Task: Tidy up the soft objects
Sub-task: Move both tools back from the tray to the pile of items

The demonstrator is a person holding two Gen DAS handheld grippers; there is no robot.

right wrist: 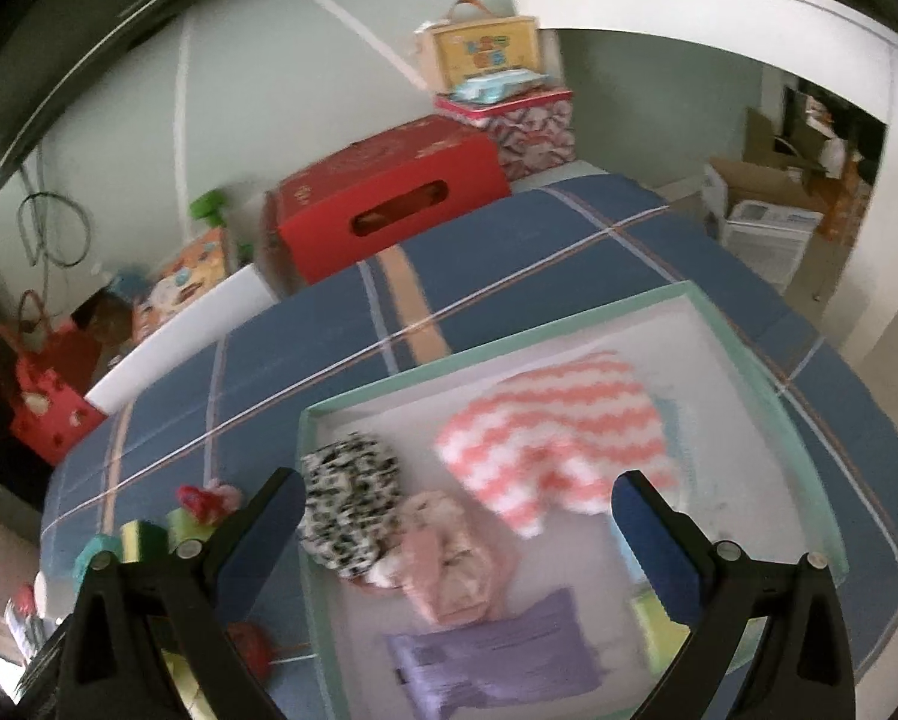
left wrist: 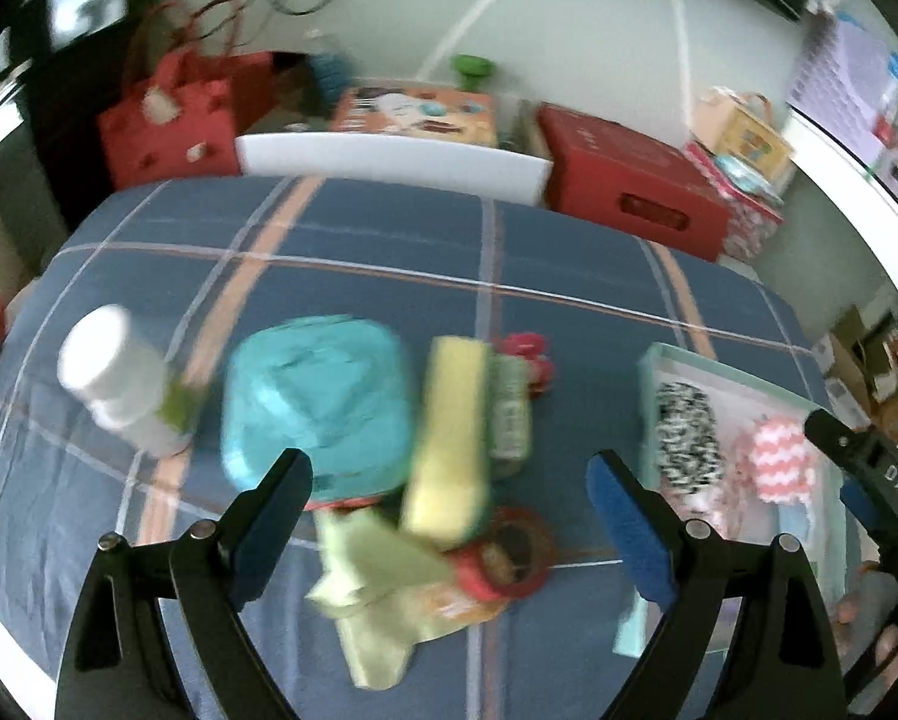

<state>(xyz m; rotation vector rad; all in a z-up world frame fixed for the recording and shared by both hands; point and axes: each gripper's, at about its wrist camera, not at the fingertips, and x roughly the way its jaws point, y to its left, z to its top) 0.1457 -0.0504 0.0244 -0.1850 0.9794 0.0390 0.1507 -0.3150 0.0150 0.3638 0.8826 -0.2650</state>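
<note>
The soft things are split between two places: a shallow mint-rimmed tray (right wrist: 766, 360) already holds a pink-and-white zigzag cloth (right wrist: 553, 438), a black-and-white spotted piece (right wrist: 347, 510), a pale pink bundle (right wrist: 454, 564) and a folded lilac cloth (right wrist: 496, 654), while a loose pile waits on the blue plaid bedcover (left wrist: 389, 228). The right gripper (right wrist: 457, 516) hangs over the tray with its jaws spread wide and nothing between them; the spotted piece lies just inside its left finger and the zigzag cloth just ahead of its right finger. The left gripper (left wrist: 449, 498) is likewise spread and empty above the pile, with a yellow sponge (left wrist: 449, 432) and a pale green cloth (left wrist: 371, 576) between its fingers, a teal soft lump (left wrist: 317, 402) ahead of its left finger, and a red tape roll (left wrist: 508, 558) just beside the green cloth. A white bottle (left wrist: 119, 378) stands well off to its left. The likely next pick is from this pile, and the risk is crowding: closing on the green cloth could also snag the tape roll or drag the sponge, carrying a hard item into the tray. Both views are smeared, so exact overlaps in the pile are hard to tell.
</note>
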